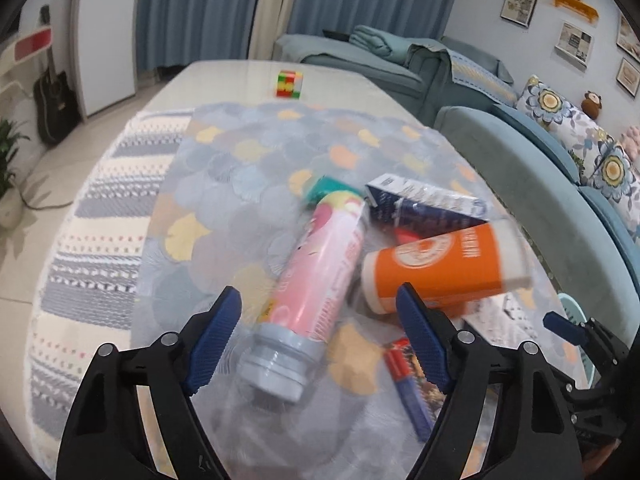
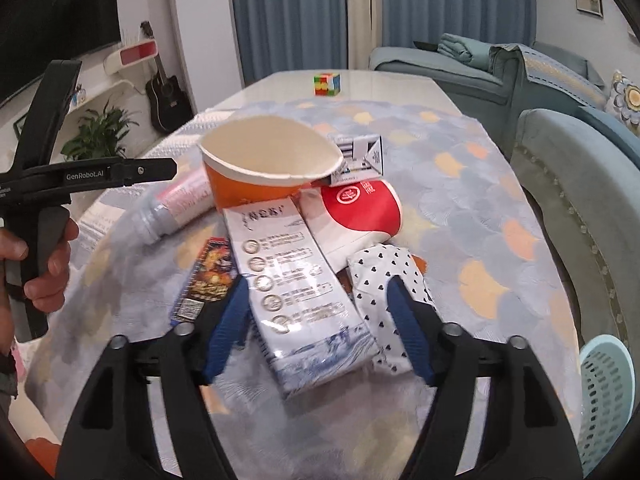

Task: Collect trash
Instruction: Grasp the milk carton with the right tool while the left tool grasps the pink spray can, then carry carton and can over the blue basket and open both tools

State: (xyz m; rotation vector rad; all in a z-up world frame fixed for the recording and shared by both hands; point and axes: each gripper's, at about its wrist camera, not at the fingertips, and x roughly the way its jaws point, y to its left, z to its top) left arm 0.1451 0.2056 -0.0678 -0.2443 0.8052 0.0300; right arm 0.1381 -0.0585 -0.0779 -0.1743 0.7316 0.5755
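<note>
A pile of trash lies on the patterned tablecloth (image 1: 248, 160). My left gripper (image 1: 320, 312) is open, its jaws on either side of the grey neck of a pink bottle (image 1: 320, 276) lying on its side. An orange paper cup (image 1: 436, 268) and a dark blue carton (image 1: 424, 200) lie to its right. My right gripper (image 2: 316, 300) is open around a white and blue carton (image 2: 300, 288). Beside that carton are a heart-print wrapper (image 2: 384, 276), a red and white cup (image 2: 360, 216), the orange cup (image 2: 264, 168) and a snack wrapper (image 2: 208, 272).
A coloured puzzle cube (image 1: 289, 84) stands at the table's far end. A teal chair (image 2: 580, 200) and a sofa (image 1: 560, 152) stand to the right. A light blue basket (image 2: 608, 392) is at the lower right. The left gripper's body (image 2: 48, 184) is at the left.
</note>
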